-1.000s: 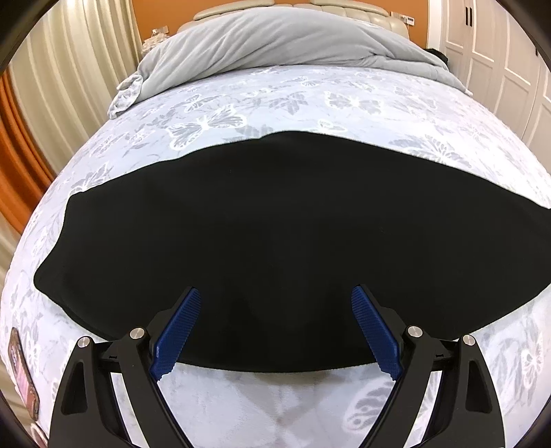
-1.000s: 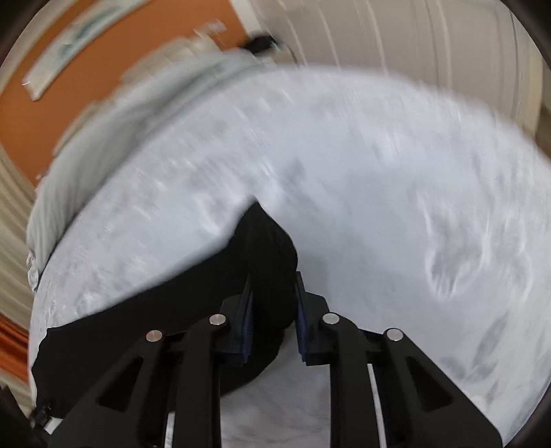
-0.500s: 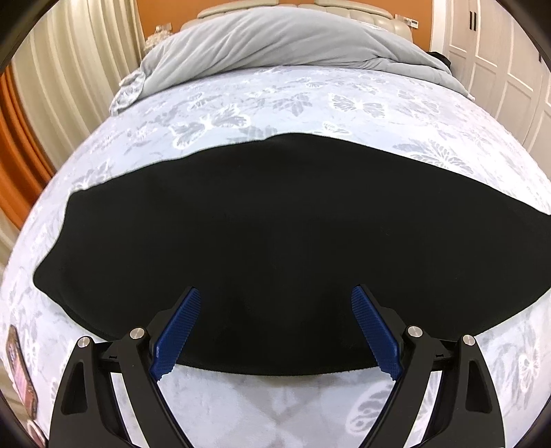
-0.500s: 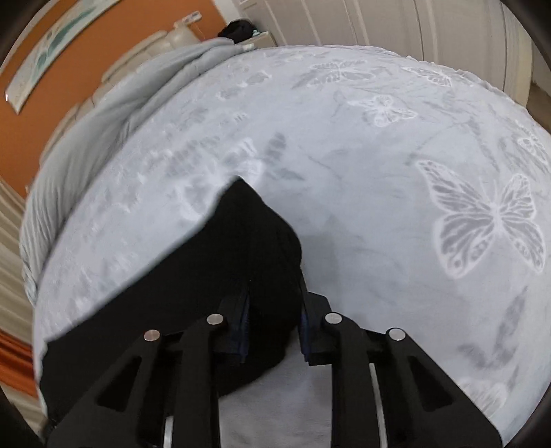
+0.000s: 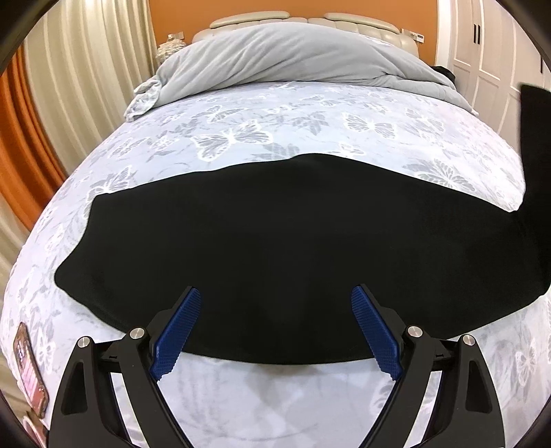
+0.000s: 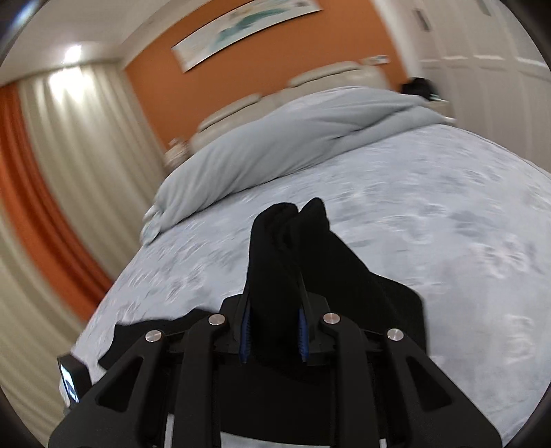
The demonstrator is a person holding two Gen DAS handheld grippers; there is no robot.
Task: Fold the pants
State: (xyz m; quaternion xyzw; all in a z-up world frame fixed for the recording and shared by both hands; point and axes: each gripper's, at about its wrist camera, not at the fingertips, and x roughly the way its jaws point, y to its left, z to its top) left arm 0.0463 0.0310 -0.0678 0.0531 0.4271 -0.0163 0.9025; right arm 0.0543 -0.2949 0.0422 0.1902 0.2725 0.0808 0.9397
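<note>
Black pants (image 5: 275, 234) lie flat across the butterfly-print bedspread (image 5: 241, 131). My left gripper (image 5: 275, 331) is open, its blue pads over the pants' near edge, holding nothing. My right gripper (image 6: 273, 324) is shut on the pants' right end (image 6: 286, 248), which stands bunched above the fingers. In the left wrist view that lifted end (image 5: 535, 144) rises at the far right edge.
A grey duvet (image 5: 292, 58) is heaped at the head of the bed, before a beige headboard (image 5: 248, 17) and orange wall. A phone (image 5: 29, 375) lies at the bed's left near corner. Curtains hang on the left; white wardrobe doors (image 5: 482, 51) stand on the right.
My right gripper has lifted the pants' end up off the bed and tilted upward, so it now faces the headboard. The left gripper has stayed open over the near edge.
</note>
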